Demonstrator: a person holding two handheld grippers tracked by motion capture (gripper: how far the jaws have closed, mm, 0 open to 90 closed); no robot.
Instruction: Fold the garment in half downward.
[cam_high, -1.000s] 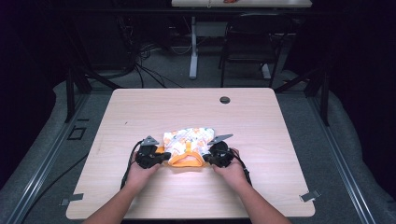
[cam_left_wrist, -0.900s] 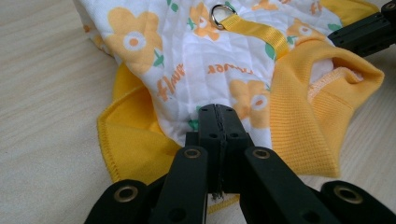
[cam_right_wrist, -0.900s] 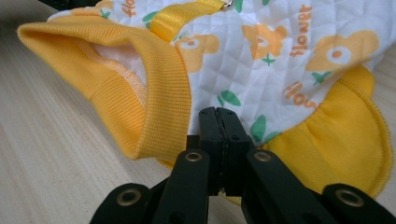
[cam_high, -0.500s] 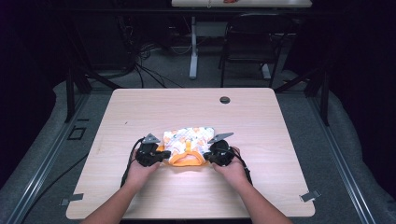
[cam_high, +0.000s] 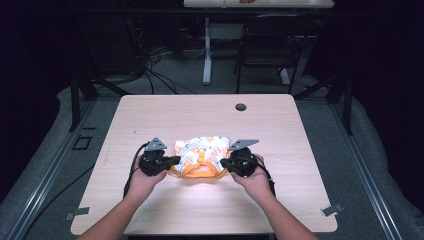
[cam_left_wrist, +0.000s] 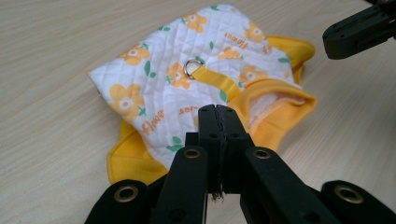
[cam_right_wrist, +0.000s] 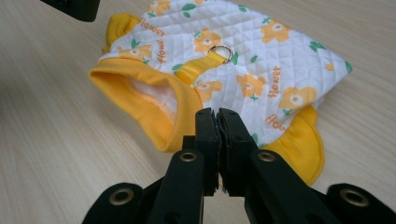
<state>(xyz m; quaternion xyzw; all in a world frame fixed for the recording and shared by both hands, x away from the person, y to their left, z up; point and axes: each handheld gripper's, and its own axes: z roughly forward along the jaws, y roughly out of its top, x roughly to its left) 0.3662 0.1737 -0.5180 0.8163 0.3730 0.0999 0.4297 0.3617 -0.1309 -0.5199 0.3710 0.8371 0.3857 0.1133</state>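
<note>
A small quilted vest (cam_high: 202, 152), white with orange flowers and yellow trim, lies flat on the wooden table (cam_high: 300, 150). A yellow strap with a metal ring (cam_left_wrist: 192, 68) runs down its middle. My left gripper (cam_high: 175, 160) hovers at the vest's left edge, jaws shut with nothing in them (cam_left_wrist: 218, 109). My right gripper (cam_high: 224, 162) hovers at the right edge by the yellow collar (cam_right_wrist: 144, 100). Its jaws (cam_right_wrist: 216, 112) have just been opening, though only a hairline slit shows between them and nothing is in it. Neither gripper touches the cloth.
A round black cable hole (cam_high: 240, 107) sits near the table's far edge. Bare tabletop surrounds the vest on all sides. A chair (cam_high: 270, 45) and desk legs stand on the floor beyond the table.
Both hands have lifted a little off the table at the vest's near edge. The vest now lies loose between the two grippers.
</note>
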